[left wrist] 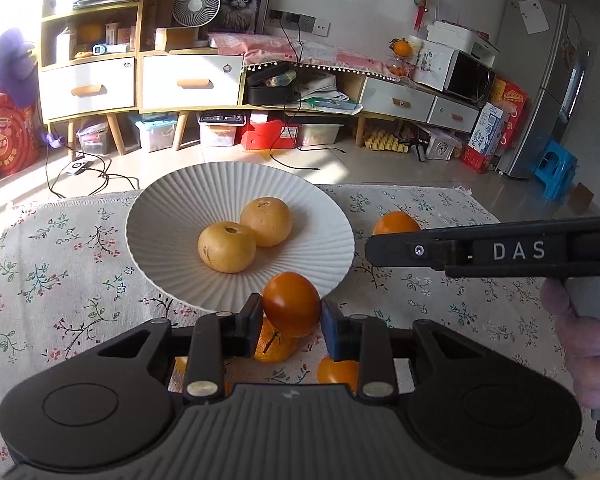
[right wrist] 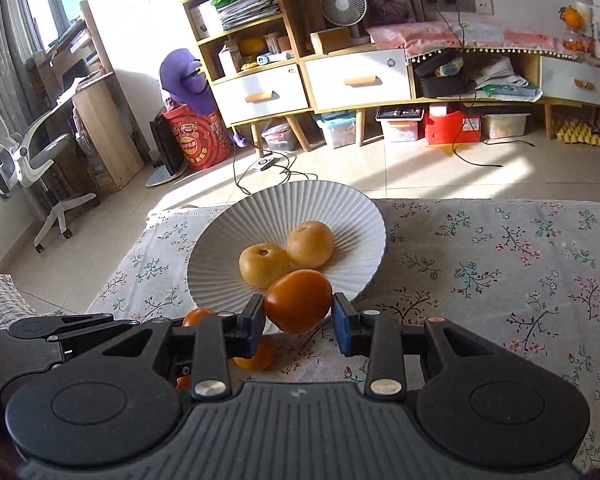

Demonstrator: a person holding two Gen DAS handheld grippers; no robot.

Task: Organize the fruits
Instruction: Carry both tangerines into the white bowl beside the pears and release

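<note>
Two yellow fruits (left wrist: 244, 236) already sit in the white plate (left wrist: 172, 208). The left gripper (left wrist: 292, 314) clamps an orange fruit (left wrist: 292, 304) at the plate's six o'clock rim; the right gripper (right wrist: 298, 316) clamps another (right wrist: 298, 300). Loose oranges (left wrist: 396, 222) remain on the tablecloth (left wrist: 60, 248).

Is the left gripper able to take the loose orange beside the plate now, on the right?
Probably not yet: the left gripper is already shut on an orange fruit, and the right gripper partly covers that loose orange.
</note>
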